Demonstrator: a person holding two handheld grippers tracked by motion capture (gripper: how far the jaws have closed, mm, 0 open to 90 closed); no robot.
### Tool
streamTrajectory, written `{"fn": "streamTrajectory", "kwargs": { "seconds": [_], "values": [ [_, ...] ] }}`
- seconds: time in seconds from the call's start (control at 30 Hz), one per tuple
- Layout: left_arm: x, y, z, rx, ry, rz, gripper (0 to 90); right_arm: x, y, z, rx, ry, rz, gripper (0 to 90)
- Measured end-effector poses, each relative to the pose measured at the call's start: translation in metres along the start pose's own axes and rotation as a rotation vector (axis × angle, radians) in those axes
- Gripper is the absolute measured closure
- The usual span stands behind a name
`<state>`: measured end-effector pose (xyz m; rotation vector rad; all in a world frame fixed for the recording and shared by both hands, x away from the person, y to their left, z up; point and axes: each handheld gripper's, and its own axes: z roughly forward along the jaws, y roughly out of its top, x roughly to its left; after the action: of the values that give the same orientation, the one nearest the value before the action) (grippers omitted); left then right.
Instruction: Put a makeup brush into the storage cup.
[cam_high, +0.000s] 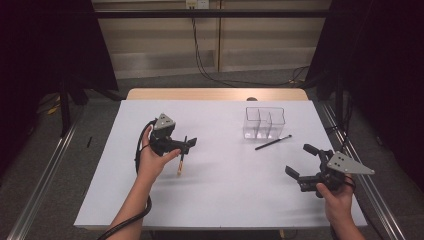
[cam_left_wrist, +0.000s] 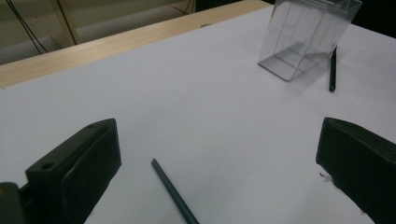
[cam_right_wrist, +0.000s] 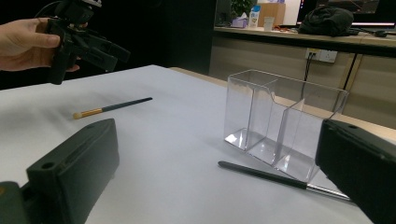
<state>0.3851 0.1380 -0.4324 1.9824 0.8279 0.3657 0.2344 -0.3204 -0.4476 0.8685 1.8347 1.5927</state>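
A thin make-up brush (cam_high: 181, 159) with a dark handle and a tan tip lies on the white table (cam_high: 220, 200). My left gripper (cam_high: 187, 145) hovers open just above its dark end, and the handle (cam_left_wrist: 175, 192) runs between its jaws (cam_left_wrist: 217, 140). A second, all-black brush (cam_high: 273, 142) lies in front of a clear three-part organizer (cam_high: 264, 122). My right gripper (cam_high: 298, 160) stands open near the table's right edge, holding nothing. Its own view (cam_right_wrist: 215, 140) faces the organizer (cam_right_wrist: 280, 121) and the black brush (cam_right_wrist: 275, 177). Farther off are the tan-tipped brush (cam_right_wrist: 112, 107) and the left gripper (cam_right_wrist: 116, 58).
The clear organizer (cam_left_wrist: 306, 37) stands upright at the back right with the black brush (cam_left_wrist: 332, 70) beside it. A wooden strip (cam_high: 215, 94) edges the far side of the table. Cables (cam_high: 210, 75) run across the floor beyond it.
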Motion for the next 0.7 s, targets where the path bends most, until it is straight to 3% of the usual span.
{"fn": "streamTrajectory", "kwargs": {
  "seconds": [0.13, 0.2, 0.23, 0.37, 0.5, 0.7],
  "values": [
    [-0.001, 0.001, 0.005, 0.072, 0.001, -0.011, 0.0, 0.000, 0.000, 0.000, -0.001, 0.000, -0.002, 0.0],
    [-0.002, 0.002, 0.008, 0.099, 0.004, -0.037, 0.0, 0.000, 0.000, 0.000, -0.001, 0.000, -0.003, 0.0],
    [-0.002, 0.002, 0.009, 0.120, -0.007, -0.047, 0.0, 0.000, 0.000, 0.000, -0.002, 0.001, -0.003, 0.0],
    [-0.001, 0.002, 0.015, 0.223, 0.019, -0.059, 0.0, 0.001, 0.000, 0.001, 0.000, 0.005, -0.002, 0.0],
    [-0.002, 0.004, 0.017, 0.262, 0.014, -0.080, 0.0, 0.001, 0.000, 0.001, -0.001, 0.007, -0.003, 0.0],
    [0.001, 0.008, 0.021, 0.371, 0.007, -0.129, 0.0, 0.000, 0.000, 0.001, -0.001, 0.006, 0.002, 0.0]
  ]
}}
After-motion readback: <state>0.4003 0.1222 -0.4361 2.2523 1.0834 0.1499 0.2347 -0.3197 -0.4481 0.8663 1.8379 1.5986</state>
